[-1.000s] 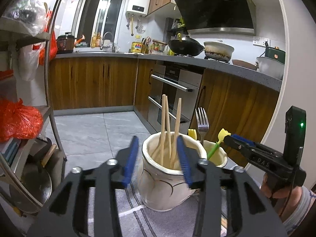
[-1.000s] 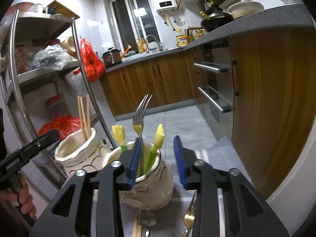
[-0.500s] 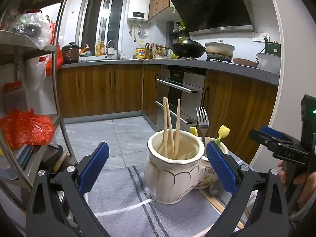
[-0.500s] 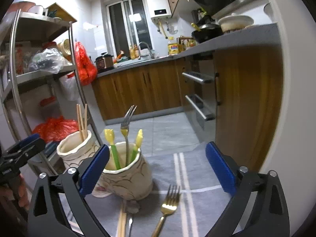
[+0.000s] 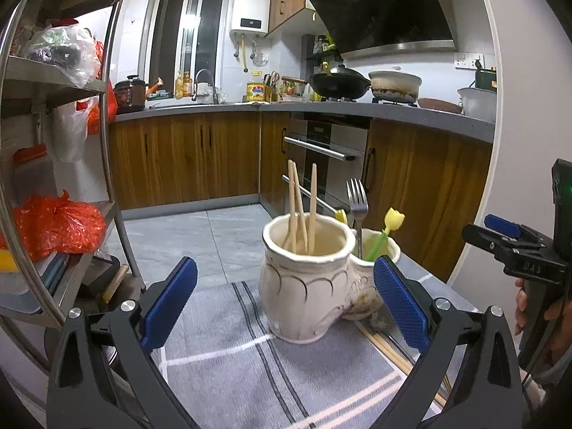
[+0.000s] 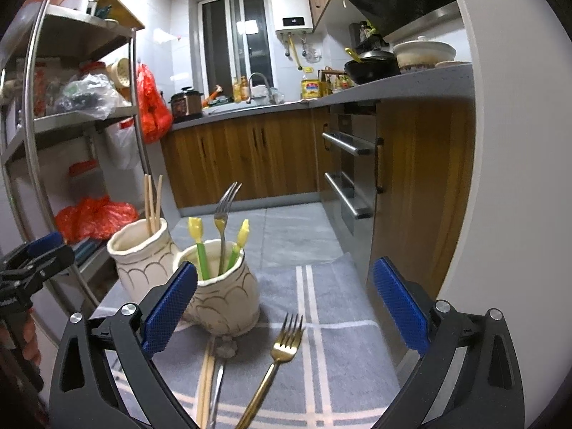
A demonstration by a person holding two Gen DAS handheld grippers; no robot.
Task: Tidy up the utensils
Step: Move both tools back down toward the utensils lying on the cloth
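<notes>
Right gripper (image 6: 284, 307) jaws spread wide, empty, above grey mat (image 6: 343, 286). Gold fork (image 6: 277, 361) lies just ahead, tines away, handle running toward tool; right hand nearer. Left gripper (image 5: 284, 307) likewise agape, facing chopstick jar (image 5: 304, 282), fork jar (image 6: 223, 293) touching behind. Only right view shows fork; loose chopsticks (image 6: 205, 382), possibly spoon, lie beside.

A black wok (image 5: 339, 85) sits on the counter beside a white pot (image 5: 394, 85).
</notes>
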